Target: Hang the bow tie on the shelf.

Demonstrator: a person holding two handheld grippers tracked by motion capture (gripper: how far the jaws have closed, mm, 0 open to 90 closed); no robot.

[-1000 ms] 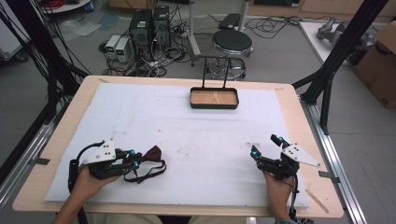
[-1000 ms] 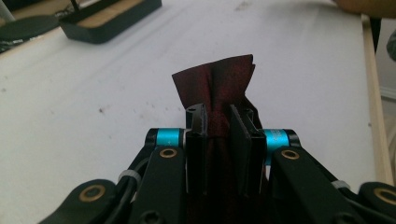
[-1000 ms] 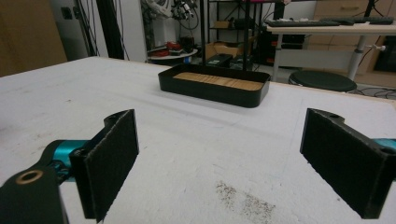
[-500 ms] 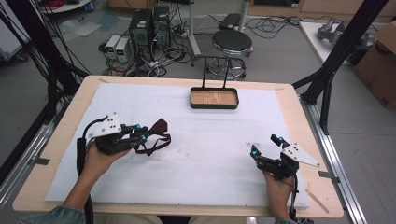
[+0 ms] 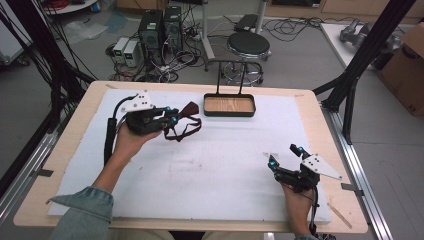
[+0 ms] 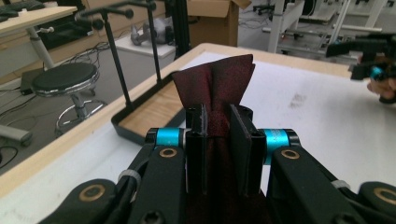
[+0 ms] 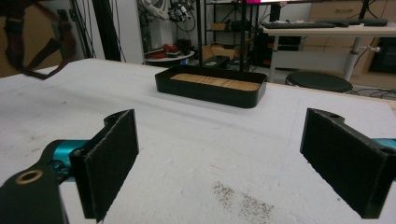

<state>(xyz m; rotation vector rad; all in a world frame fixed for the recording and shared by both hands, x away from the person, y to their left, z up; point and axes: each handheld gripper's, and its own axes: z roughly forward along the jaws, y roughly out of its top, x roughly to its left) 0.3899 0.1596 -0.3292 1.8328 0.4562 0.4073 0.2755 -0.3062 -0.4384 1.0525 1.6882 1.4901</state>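
Observation:
A dark red bow tie [image 5: 189, 109] with a looped strap [image 5: 183, 132] hangs in the air at the left, short of the black tray [image 5: 230, 114]. My left gripper [image 5: 172, 116] is shut on it. In the left gripper view the pads pinch the tie's middle [image 6: 219, 79] and its fabric fans out above the left gripper [image 6: 217, 121]. My right gripper [image 5: 283, 154] rests low at the table's front right, jaws wide apart. Nothing lies between them in the right gripper view, where the right gripper [image 7: 229, 161] faces the tray [image 7: 210, 91] and the tie [image 7: 32, 51] blurs at top left.
The tray has a wooden floor and a thin black T-shaped stand [image 5: 235, 70] rising from its far side. A white foam sheet [image 5: 215, 175] covers the wooden table. Black frame posts [image 5: 350, 85] stand at the table's corners. A stool and computer cases sit on the floor beyond.
My left gripper has risen and travelled away from the person and to the right, carrying the bow tie closer to the tray. The right gripper has stayed put.

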